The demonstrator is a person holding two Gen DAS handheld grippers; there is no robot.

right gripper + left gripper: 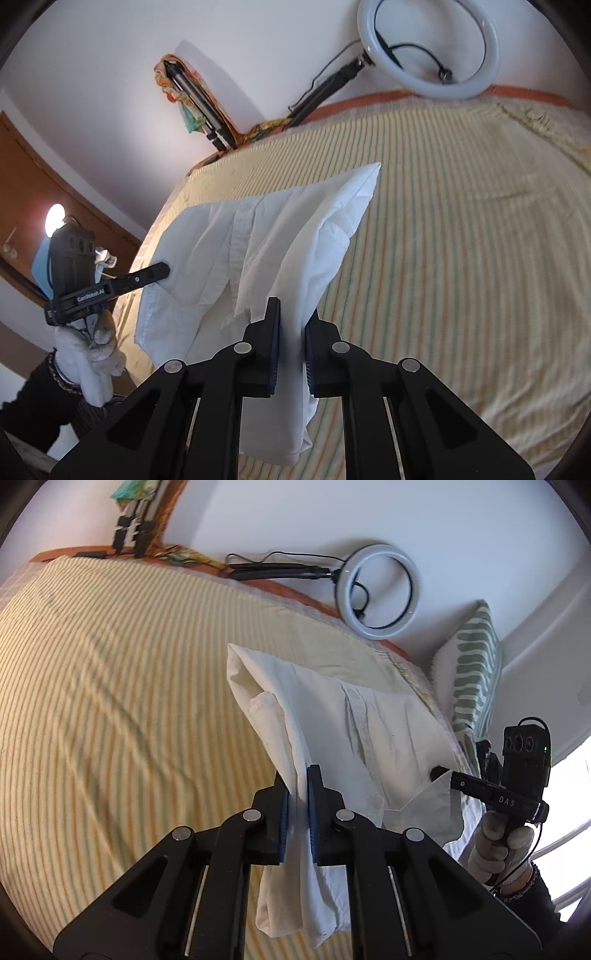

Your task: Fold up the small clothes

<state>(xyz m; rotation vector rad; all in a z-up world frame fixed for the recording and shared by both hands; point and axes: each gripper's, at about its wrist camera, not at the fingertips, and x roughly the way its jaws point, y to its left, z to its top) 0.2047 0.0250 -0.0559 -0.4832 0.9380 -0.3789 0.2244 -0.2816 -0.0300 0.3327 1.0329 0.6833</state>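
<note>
A small white shirt [369, 716] with a button placket hangs lifted over a bed with a yellow striped cover [110, 686]. My left gripper [298, 775] is shut on one bunched side of it, cloth pinched between the blue pads and trailing below. In the left wrist view the right gripper [441, 771] grips the shirt's other side near the collar, held by a gloved hand [495, 845]. From the right wrist, my right gripper [293, 310] is shut on the white shirt [258, 240], and the left gripper [164, 269] bites the far edge. The shirt's far end rests on the striped cover [461, 258].
A ring light [378, 590] on a black stand leans against the white wall behind the bed. A green-and-white patterned pillow [476, 672] lies at the bed's right end. A folded tripod [199, 107] with colourful cloth stands in the corner, beside a wooden door [33, 192].
</note>
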